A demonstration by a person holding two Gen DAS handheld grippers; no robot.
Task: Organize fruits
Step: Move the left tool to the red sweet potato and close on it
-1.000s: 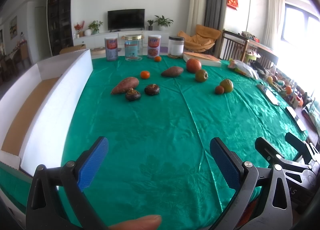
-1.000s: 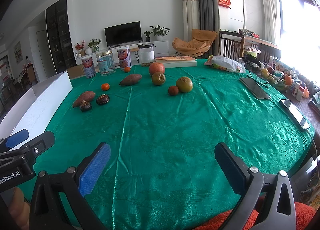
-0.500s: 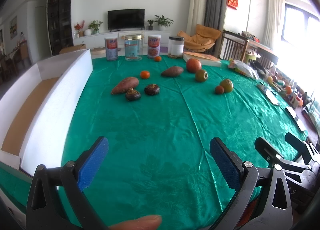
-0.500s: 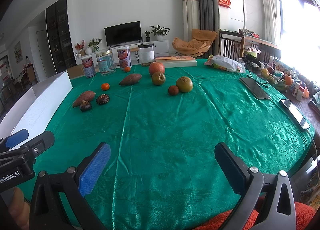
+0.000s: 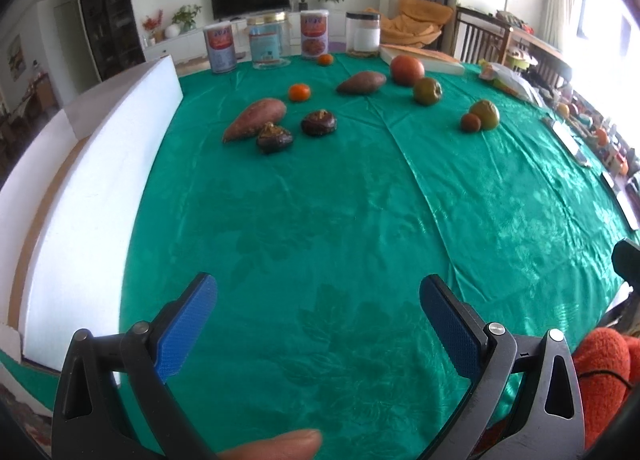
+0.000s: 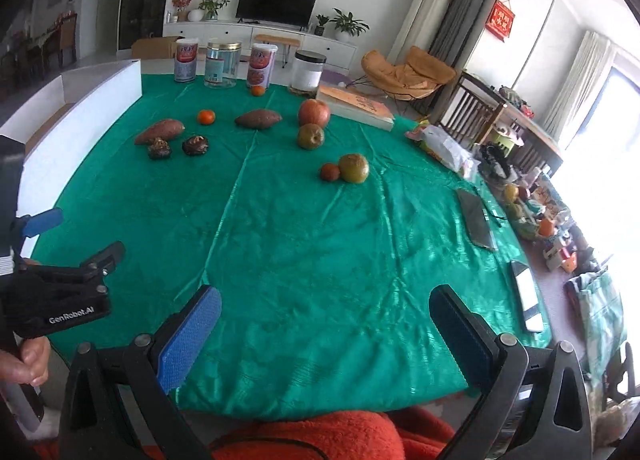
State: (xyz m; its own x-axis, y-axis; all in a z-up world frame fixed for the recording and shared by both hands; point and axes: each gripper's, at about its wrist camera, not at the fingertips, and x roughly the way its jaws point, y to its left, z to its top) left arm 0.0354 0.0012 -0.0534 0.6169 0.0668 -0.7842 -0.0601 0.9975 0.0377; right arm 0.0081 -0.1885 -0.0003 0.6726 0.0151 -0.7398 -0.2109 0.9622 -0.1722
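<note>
Both claws have lifted and pushed forward since a moment ago, so the far fruit looms closer. Left claw (image 5: 318,324) and right claw (image 6: 325,334) hang spread wide, holding nothing, over the near edge of the table (image 6: 320,260) with its glossy green cloth. A long white box (image 5: 92,180) runs down the left side. Behind, a living room: television (image 6: 276,4), orange chair (image 6: 404,68). Four jars (image 6: 224,64) line the far edge beside a book (image 6: 356,106). Mid-table lie two sweet potatoes (image 6: 160,130), an apple (image 6: 314,113), greenish fruits (image 6: 354,168), tangerines (image 6: 206,116) and two dark mushrooms (image 6: 195,145).
</note>
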